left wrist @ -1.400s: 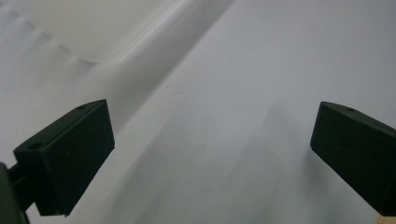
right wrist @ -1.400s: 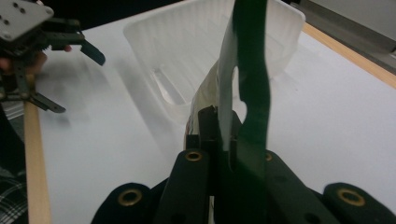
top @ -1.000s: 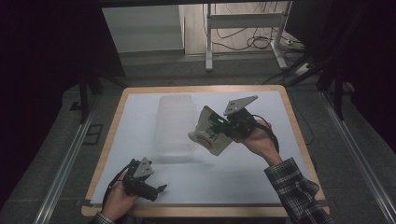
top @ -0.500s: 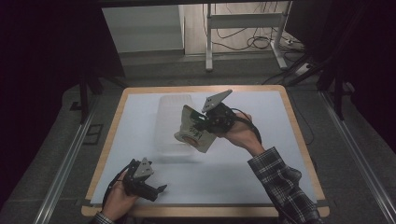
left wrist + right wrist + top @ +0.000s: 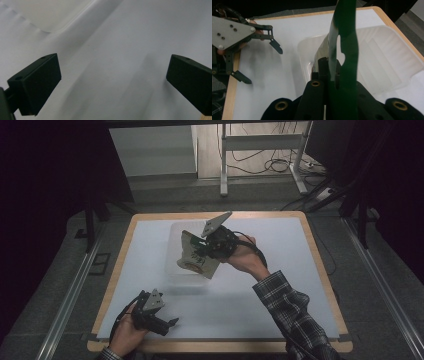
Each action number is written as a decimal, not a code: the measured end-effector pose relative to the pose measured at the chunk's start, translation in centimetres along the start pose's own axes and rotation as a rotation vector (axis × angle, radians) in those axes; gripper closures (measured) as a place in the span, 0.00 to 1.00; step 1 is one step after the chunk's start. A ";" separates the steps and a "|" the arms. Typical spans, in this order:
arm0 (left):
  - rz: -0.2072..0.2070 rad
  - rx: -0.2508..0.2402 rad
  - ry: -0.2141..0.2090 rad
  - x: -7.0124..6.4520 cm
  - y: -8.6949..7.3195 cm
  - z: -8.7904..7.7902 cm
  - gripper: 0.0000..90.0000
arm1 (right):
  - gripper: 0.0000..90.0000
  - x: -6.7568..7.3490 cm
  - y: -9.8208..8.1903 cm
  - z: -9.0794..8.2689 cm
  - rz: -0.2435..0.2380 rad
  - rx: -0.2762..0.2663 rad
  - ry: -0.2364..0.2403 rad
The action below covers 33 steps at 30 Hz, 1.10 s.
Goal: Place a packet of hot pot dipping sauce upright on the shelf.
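Right hand-held gripper (image 5: 204,251) on flat green-edged packet (image 5: 196,255), tilted over clear tray (image 5: 172,262).

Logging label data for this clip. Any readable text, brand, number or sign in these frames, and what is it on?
None can be read.
Packet held in the right gripper over the clear tray: dark printed marks and a round emblem on its face, too small and blurred to read.
The same packet seen edge-on in the right gripper view: no print legible.

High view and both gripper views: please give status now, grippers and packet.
Right gripper shut on green packet, held above clear tray. Left gripper open, low at near table edge. Nothing between packet and tray.
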<state>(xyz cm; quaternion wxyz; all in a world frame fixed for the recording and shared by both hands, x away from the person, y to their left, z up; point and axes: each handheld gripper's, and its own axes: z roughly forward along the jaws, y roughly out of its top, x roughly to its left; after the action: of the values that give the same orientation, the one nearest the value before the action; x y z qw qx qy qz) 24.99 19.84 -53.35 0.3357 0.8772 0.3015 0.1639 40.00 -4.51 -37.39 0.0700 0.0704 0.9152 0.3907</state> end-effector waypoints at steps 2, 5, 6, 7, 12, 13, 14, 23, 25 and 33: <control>0.000 0.000 0.000 0.0 0.0 0.0 0.00 | 1.00 0.1 0.6 0.7 -0.006 0.004 0.011; 0.000 0.000 0.000 0.0 0.0 0.0 0.00 | 1.00 0.3 0.9 1.6 -0.009 0.017 0.026; 0.000 -0.001 0.000 0.0 0.0 0.0 0.00 | 1.00 0.3 0.9 1.9 -0.010 0.022 0.029; 0.000 -0.001 0.000 0.0 0.0 0.0 0.00 | 1.00 0.3 0.9 1.9 -0.010 0.022 0.029; 0.000 -0.001 0.000 0.0 0.0 0.0 0.00 | 0.99 0.2 0.7 3.2 -0.009 0.052 0.043; 0.000 -0.001 0.000 0.0 0.0 0.0 0.00 | 0.99 0.2 0.7 3.2 -0.009 0.052 0.043; -0.001 -0.001 0.000 0.0 0.0 0.0 0.00 | 0.99 0.3 0.6 3.4 -0.011 0.060 0.042; -0.004 0.001 -0.002 -0.1 -0.1 0.0 0.00 | 0.90 0.3 0.2 4.7 0.006 0.068 0.047; -0.004 0.001 -0.003 -0.1 -0.1 0.0 0.00 | 0.87 0.3 0.2 4.6 0.005 0.073 0.032; -0.004 0.001 0.001 -0.1 0.0 0.0 0.00 | 0.71 0.5 0.0 4.2 0.009 0.059 0.010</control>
<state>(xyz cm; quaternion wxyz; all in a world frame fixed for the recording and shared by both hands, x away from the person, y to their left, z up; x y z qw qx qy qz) 24.93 19.81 -53.41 0.3354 0.8768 0.3033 0.1634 40.27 -1.47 -40.33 0.0617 0.0746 0.9263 0.3642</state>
